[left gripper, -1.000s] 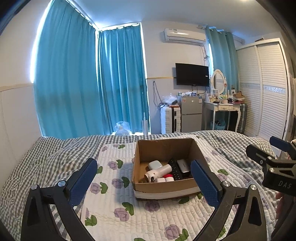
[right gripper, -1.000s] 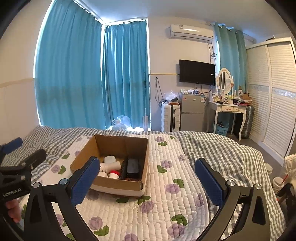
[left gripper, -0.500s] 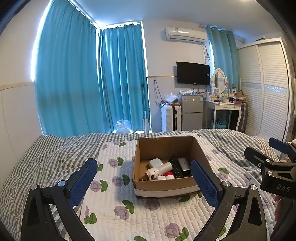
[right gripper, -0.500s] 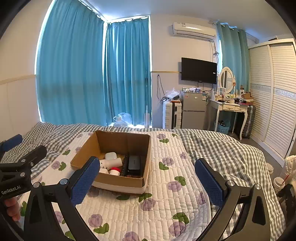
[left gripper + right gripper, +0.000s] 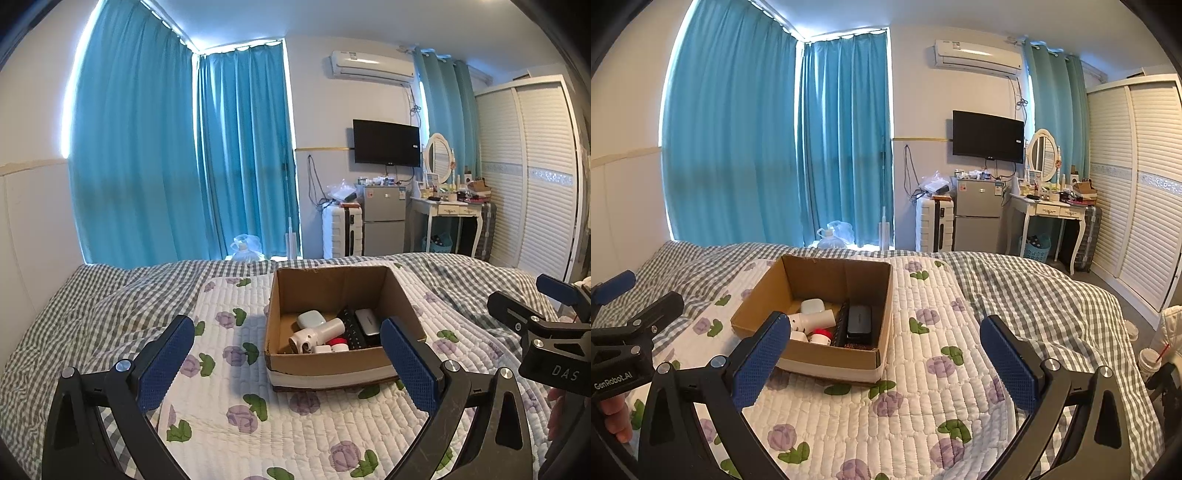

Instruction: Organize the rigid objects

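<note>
A brown cardboard box (image 5: 325,365) (image 5: 827,354) sits on the flowered quilt (image 5: 229,417) in the middle of the bed. Inside lie a white cylinder (image 5: 317,334) (image 5: 812,319), a white case (image 5: 311,318) (image 5: 812,305), a grey case (image 5: 367,322) (image 5: 859,319), a black ridged item and small red and white pieces. My left gripper (image 5: 288,363) is open and empty, held back from the box's near side. My right gripper (image 5: 886,363) is open and empty, to the right of the box. Each gripper shows at the edge of the other's view.
The bed has a grey checked cover (image 5: 1034,295). Beyond it stand blue curtains (image 5: 184,166), a white suitcase (image 5: 341,230), a small fridge (image 5: 382,221), a dressing table (image 5: 447,210) and a white wardrobe (image 5: 535,177). A paper cup (image 5: 1148,363) stands at the right.
Both views have drawn back and tilted up a little; the box sits slightly lower and farther. Both grippers stay open and empty.
</note>
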{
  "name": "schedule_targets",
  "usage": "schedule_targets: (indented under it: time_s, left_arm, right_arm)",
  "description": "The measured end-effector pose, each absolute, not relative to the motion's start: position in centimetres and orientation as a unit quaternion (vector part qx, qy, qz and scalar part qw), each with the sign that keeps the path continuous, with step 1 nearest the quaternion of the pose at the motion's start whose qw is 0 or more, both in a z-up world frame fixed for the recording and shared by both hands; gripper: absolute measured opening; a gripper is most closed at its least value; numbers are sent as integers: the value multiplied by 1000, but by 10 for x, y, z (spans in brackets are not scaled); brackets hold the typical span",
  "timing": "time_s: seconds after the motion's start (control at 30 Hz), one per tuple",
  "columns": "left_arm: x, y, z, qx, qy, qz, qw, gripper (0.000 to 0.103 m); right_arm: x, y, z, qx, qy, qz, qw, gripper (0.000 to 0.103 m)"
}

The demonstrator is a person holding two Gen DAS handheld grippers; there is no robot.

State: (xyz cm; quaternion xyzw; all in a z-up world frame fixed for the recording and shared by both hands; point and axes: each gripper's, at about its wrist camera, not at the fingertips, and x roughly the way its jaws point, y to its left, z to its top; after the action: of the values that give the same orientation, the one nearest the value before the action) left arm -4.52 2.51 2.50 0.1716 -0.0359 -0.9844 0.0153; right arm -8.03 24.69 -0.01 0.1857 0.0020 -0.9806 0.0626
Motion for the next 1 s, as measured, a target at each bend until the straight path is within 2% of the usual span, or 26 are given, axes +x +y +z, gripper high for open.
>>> schedule_targets:
  time_s: [1.0]
  left_arm:
    - [-45, 21, 18, 180, -33, -983, 16, 103]
  right_arm:
    - [-85, 250, -9, 205, -5, -977, 60, 103]
